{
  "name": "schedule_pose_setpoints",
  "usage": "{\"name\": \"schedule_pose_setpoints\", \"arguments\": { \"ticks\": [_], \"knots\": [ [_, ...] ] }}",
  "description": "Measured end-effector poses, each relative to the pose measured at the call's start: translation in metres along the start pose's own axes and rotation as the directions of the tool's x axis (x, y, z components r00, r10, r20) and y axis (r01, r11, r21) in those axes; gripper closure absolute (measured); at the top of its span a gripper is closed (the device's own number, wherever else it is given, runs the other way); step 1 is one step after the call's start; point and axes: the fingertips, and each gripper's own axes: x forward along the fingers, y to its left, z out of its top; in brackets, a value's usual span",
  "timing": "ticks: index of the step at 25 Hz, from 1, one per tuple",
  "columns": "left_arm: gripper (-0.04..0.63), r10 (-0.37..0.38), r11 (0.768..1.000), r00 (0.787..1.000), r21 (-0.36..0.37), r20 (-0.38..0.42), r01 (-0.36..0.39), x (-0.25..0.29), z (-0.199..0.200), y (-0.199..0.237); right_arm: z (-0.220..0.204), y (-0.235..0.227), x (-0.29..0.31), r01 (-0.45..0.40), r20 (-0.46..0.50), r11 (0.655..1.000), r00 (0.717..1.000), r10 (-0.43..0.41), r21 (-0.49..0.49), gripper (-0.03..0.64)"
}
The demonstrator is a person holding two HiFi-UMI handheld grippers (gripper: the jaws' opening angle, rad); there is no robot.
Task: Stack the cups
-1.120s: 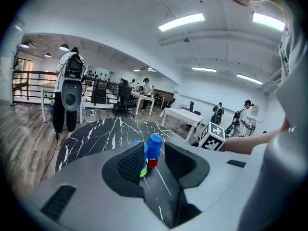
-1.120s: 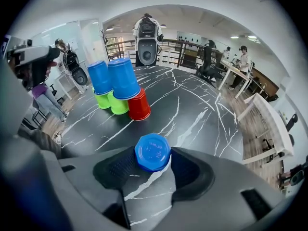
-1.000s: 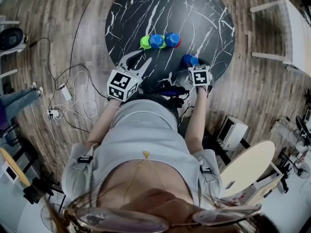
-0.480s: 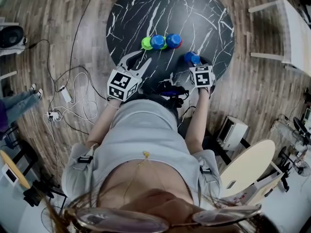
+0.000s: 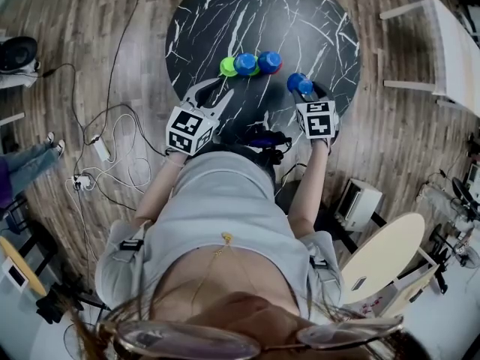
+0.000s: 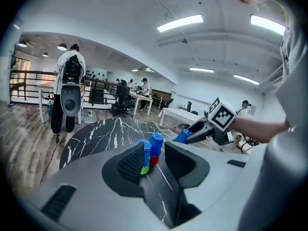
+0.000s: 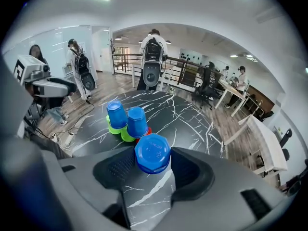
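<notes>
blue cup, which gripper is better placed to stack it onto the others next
Right. The right gripper holds the blue cup, pointed at the other cups; the left gripper is open and empty.

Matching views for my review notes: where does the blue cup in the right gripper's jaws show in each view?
Head view: blue cup right of the cup cluster.
Left gripper view: blue cup right of centre.
Right gripper view: blue cup centre, between the jaws.
Landmark: the cup cluster.
</notes>
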Motion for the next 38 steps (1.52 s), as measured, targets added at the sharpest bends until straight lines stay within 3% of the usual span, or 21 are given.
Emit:
{"name": "schedule_pose_setpoints", "arguments": {
  "ticks": [9,21,38],
  "knots": [
    [0.463,0.009,1.000,1.000,0.001,0.010,-0.009,-0.010,0.002,0.007,0.042,0.008,-0.027,-0.003,0.079,1.000,0.997,0.006,-0.030,0.376],
    [0.463,0.025,1.000,1.000,-0.013,0.017,-0.025,-0.019,0.000,0.021,0.091,0.032,-0.030,-0.085,0.139,0.995,0.986,0.092,-0.056,0.376],
    [0.463,0.061,0.997,0.998,-0.048,0.024,-0.060,-0.035,-0.004,0.048,0.124,0.065,0.001,-0.140,0.081,0.983,0.985,0.150,-0.119,0.377]
  ]
}}
